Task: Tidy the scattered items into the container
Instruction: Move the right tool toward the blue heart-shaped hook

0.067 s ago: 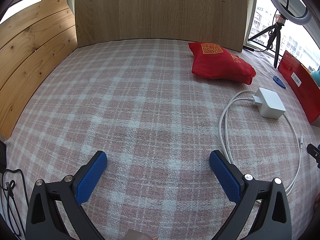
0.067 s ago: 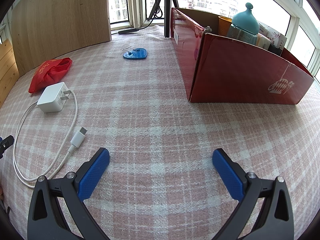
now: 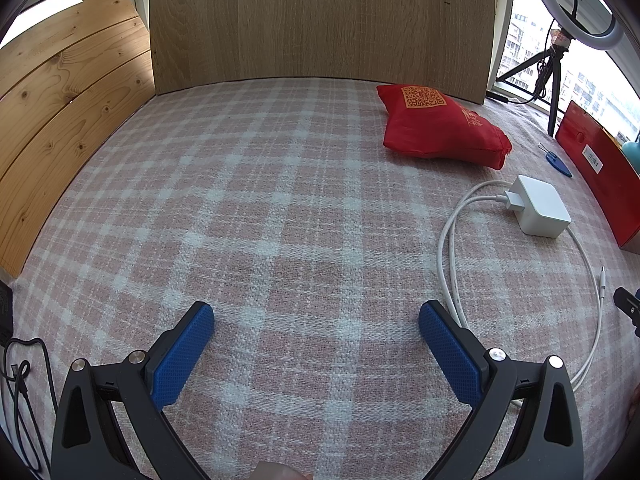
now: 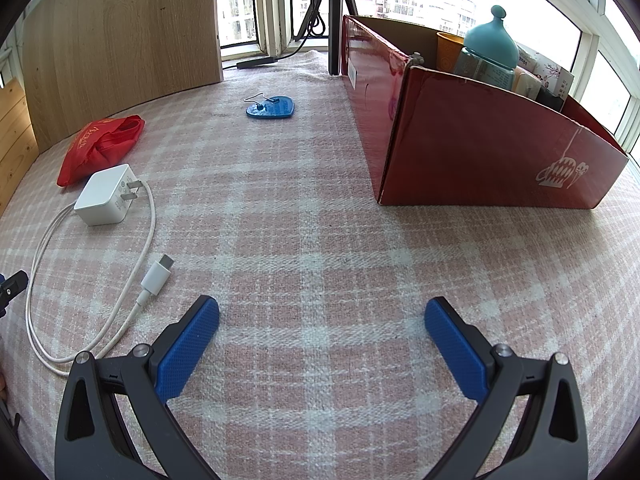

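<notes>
Beside red box, white charger, red pouch, blue tag

Taking the red cardboard box on the pink-and-white checked cloth as landmark: inside it stand a teal dome-capped bottle, an orange paper cup to the bottle's left, and small cartons to its right. Left of the box, near its far corner, lies a blue heart-shaped plastic tag. Farther left sits a white square charger block, its white looped cable trailing toward the viewer. Beyond the charger, farthest from the box, lies a red fabric pouch, before a wooden board. A black tripod stands behind the box.
</notes>
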Available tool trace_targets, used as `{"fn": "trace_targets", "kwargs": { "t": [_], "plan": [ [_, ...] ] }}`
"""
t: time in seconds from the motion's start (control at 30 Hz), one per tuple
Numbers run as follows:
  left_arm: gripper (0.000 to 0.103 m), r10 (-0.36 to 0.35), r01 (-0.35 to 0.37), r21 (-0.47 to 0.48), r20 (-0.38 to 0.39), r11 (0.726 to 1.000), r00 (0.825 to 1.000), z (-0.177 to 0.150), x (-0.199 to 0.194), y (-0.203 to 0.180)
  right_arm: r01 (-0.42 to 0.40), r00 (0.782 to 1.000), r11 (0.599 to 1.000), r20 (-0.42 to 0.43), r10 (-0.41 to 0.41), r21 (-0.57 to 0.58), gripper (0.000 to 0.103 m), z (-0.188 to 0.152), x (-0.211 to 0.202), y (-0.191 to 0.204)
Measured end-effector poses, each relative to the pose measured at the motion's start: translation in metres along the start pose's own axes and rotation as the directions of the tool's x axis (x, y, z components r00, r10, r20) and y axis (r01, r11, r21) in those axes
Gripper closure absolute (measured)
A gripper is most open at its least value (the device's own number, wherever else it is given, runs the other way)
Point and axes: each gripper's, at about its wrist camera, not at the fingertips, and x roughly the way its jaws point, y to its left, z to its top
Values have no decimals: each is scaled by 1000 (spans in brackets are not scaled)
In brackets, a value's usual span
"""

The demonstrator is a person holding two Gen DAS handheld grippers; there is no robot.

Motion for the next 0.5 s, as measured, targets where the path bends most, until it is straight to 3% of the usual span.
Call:
{"fn": "trace_targets", "kwargs": {
  "t": [0.5],
  "plan": [
    [0, 4, -4, -2, 0, 1000, 1000, 1, 2, -2, 3, 1000, 1000, -7, -3, 2, 0, 2, -1, 1]
  ]
}}
